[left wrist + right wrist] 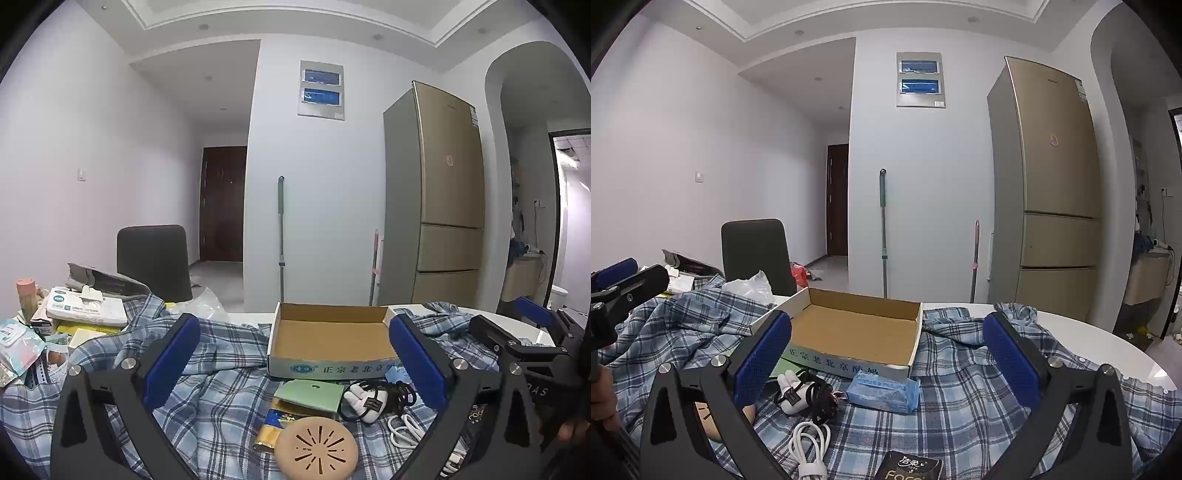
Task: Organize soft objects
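One round tan disc, one white cable, one box.

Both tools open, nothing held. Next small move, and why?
Probably lower the right tool onto the blue plastic tissue pack. It lies loose on the blue plaid cloth, just in front of the open cardboard box, whose floor is bare. The left tool is also open, holding nothing.
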`<state>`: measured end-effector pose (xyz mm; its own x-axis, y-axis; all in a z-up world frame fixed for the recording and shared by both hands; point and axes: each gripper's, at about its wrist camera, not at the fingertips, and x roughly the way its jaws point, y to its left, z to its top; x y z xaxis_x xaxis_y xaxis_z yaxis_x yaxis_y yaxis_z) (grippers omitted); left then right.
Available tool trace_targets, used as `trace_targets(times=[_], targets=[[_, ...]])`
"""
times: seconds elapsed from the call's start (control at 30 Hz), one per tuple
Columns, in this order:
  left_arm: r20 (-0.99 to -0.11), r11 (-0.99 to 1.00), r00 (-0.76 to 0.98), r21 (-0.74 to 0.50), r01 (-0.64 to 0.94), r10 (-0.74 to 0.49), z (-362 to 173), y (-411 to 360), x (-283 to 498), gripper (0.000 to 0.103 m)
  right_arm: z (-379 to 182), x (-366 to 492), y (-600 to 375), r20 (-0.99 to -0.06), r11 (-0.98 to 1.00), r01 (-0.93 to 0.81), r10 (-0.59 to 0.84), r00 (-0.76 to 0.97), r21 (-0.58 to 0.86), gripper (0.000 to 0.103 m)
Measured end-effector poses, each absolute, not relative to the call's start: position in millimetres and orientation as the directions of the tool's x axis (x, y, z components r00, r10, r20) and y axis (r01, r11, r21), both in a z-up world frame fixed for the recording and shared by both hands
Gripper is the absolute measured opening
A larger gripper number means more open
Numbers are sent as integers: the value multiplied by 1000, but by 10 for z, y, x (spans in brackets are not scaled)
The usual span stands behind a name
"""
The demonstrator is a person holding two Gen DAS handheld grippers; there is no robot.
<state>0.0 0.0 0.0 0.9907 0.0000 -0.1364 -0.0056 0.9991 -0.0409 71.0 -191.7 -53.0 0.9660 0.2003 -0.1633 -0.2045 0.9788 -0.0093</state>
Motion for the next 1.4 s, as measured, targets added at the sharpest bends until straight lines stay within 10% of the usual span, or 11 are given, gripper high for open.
trace_targets(times=[1.4], targets=[[-100,989,983,9,-151,151,62,-35,-128,103,-532,626,-1887,-130,984,-169,160,978,-55,103]])
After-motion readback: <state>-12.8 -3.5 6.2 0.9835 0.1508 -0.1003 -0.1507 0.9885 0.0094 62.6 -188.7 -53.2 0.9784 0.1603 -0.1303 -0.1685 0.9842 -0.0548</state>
